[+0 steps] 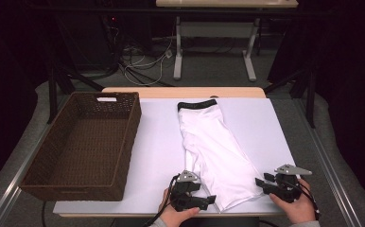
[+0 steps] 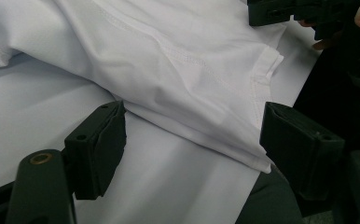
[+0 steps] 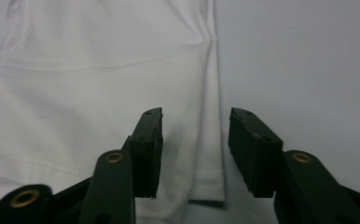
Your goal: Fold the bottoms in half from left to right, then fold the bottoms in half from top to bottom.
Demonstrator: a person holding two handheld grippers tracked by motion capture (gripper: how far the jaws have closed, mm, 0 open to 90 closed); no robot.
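Observation:
A white garment [image 1: 213,146] with a black waistband [image 1: 197,104] lies folded lengthwise on the white table top [image 1: 157,151], its hem towards the near edge. My left gripper [image 1: 208,195] sits at the hem's near-left corner. In the left gripper view its jaws stand wide apart [image 2: 194,126] with the garment's hem [image 2: 183,60] between them, and the pads are clear of the cloth. My right gripper [image 1: 263,183] is at the hem's right corner. Its jaws [image 3: 194,122] straddle the garment's side edge [image 3: 211,140] with gaps on both sides.
A brown wicker basket [image 1: 124,156] stands on the left part of the table, with nothing in it. The table's near edge runs just below both hands. A second table's legs and loose cables lie on the floor beyond. The right gripper [image 2: 285,11] shows at the top of the left gripper view.

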